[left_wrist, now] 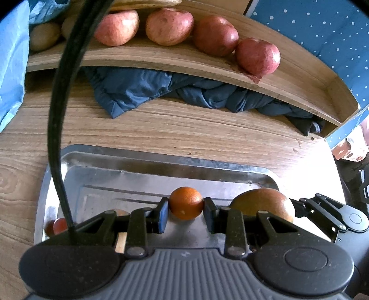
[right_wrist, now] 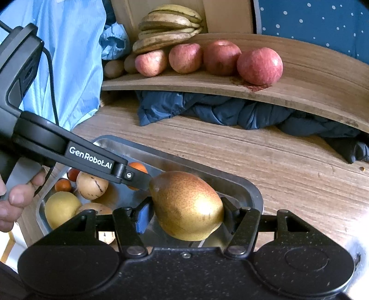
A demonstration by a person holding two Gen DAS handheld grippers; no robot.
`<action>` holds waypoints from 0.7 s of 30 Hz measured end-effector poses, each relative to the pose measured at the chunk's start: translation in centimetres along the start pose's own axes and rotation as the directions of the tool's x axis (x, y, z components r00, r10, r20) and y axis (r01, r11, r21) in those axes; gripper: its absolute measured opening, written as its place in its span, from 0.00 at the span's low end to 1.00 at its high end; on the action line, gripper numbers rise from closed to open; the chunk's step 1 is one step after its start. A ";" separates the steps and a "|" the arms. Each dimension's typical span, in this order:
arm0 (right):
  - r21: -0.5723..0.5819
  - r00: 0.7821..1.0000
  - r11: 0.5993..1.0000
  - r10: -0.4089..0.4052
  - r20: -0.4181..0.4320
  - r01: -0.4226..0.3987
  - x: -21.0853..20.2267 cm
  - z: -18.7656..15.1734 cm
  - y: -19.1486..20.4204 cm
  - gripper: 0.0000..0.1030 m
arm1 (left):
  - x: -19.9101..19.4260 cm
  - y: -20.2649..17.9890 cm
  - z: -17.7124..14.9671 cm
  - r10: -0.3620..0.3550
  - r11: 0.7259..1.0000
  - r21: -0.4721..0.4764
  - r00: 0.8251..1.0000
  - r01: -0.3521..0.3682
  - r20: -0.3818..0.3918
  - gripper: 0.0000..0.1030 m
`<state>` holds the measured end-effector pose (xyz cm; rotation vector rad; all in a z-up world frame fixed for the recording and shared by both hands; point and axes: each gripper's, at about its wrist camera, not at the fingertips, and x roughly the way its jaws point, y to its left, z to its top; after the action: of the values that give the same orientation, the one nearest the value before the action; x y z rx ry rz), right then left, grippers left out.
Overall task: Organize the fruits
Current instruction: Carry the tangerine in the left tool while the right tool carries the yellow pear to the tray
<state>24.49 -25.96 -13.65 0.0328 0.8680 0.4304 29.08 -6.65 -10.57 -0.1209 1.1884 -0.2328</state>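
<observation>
The left tongs (left_wrist: 186, 207) are clamped on a small round orange citrus fruit (left_wrist: 186, 203), one pad pressed to each side of it, and they hold it over the shallow rectangular steel tray (left_wrist: 161, 159) that sits on the pale wood-grain desk (left_wrist: 207, 129). Just to the right of them, the right tongs (right_wrist: 186, 208) are closed around a large yellow-green pear with a russet blush (right_wrist: 186, 205), their pads tight against its flanks above the same tray's near corner (right_wrist: 251, 191). From the right-hand camera the left tool shows as a black arm reaching in from the left, with a person's hand (right_wrist: 13, 198) wrapped around its handle. Beneath that arm, at the tray's far end, lie more fruit: a smooth yellow pear (right_wrist: 61, 207), a tan speckled pear (right_wrist: 91, 185) and two small orange fruits (right_wrist: 62, 185), all crowded close together. Behind the tray, a crumpled dark blue padded cloth (right_wrist: 207, 110) is pushed under a raised curved wooden shelf (right_wrist: 311, 76). On that shelf four red apples (right_wrist: 259, 65) sit in a row, nearly touching, with a bunch of browned bananas (right_wrist: 168, 30) stacked at the left end and two brown kiwis (right_wrist: 114, 68) beside them. A light blue plastic bag (right_wrist: 71, 57) hangs at the left, and a blue white-dotted fabric (right_wrist: 322, 20) fills the right.
</observation>
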 end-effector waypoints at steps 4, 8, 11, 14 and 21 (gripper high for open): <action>-0.003 1.000 1.000 -0.006 -0.003 0.006 0.1 -0.1 0.0 0.61 | -0.1 0.0 -0.1 0.011 1.000 -0.004 1.000 -0.011 -0.003 0.34; -0.008 1.000 1.000 -0.010 -0.006 0.010 0.3 -0.1 0.1 0.61 | 0.0 0.1 -0.2 0.023 1.000 -0.007 1.000 -0.023 -0.011 0.34; -0.012 1.000 1.000 -0.006 -0.006 0.006 0.5 0.0 0.2 0.61 | -0.1 0.4 -0.4 0.032 0.999 -0.013 0.999 -0.032 -0.013 0.34; -0.019 1.000 1.000 0.001 -0.008 -0.001 0.7 0.1 0.4 0.61 | -0.2 0.9 -0.4 0.044 0.999 -0.023 0.999 -0.045 -0.016 0.34; -0.036 1.000 0.999 0.008 -0.013 -0.009 1.1 0.3 1.0 0.61 | -0.5 1.4 -0.5 0.052 0.998 -0.030 0.998 -0.053 -0.020 0.34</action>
<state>25.02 -24.62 -14.08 0.0003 0.8726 0.4545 28.56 -5.15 -10.63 -0.1138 1.2130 -0.1704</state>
